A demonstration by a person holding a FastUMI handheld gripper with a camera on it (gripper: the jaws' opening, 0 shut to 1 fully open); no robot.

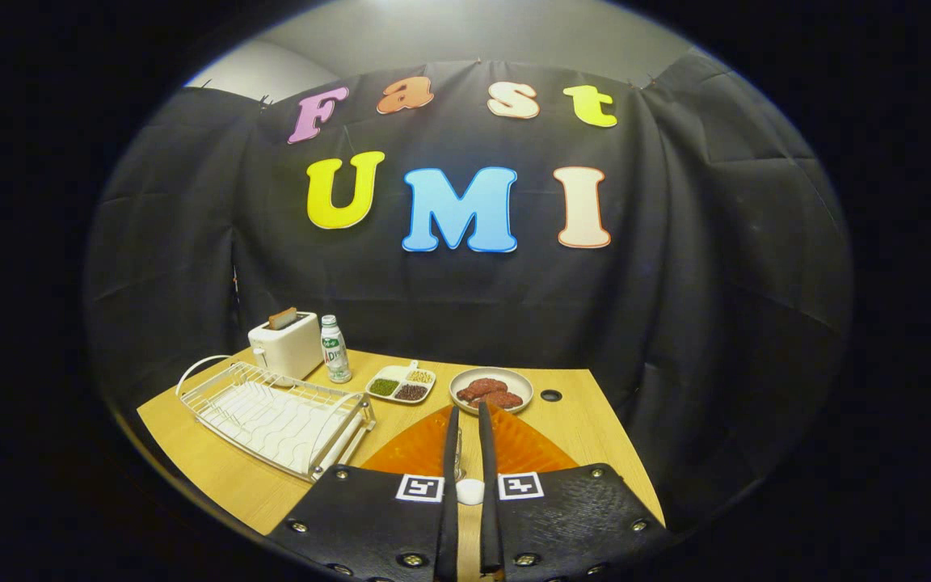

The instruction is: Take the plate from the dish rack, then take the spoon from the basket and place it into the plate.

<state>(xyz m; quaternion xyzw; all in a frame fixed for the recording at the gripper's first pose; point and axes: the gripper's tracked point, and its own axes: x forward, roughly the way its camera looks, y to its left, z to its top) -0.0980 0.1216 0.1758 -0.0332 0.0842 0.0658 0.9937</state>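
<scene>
Gripper (pixel 466 414) sits above the near part of the wooden table (pixel 215 461), fingers nearly together with a narrow gap between them. In that gap a thin metal spoon (pixel 459 462) stands along the fingers, its white handle end (pixel 469 491) at their base. The fingers look clenched on the spoon, though whether both press on it cannot be made out.

Directly beneath the fingers lies the orange plate (pixel 425 449), ribbed and translucent, spreading left and right of them on the table.

Open room: bare table shows right of the orange plate, out to the right edge, with a small dark hole (pixel 550 395) in the top near the far right. The near left corner in front of the rack is also bare. The booth's black cloth closes the far edge and both sides.

Left of the fingers, the white wire dish rack (pixel 275 416) takes most of the left half, no dishes in it. Beyond it, at the far left, are a white toaster (pixel 286 345) with a slice of bread (pixel 282 318), and beside that a small bottle (pixel 335 349). Just ahead of the fingertips are a divided tray (pixel 401 384) of grains and a grey bowl (pixel 491 390) holding reddish-brown pieces.
</scene>
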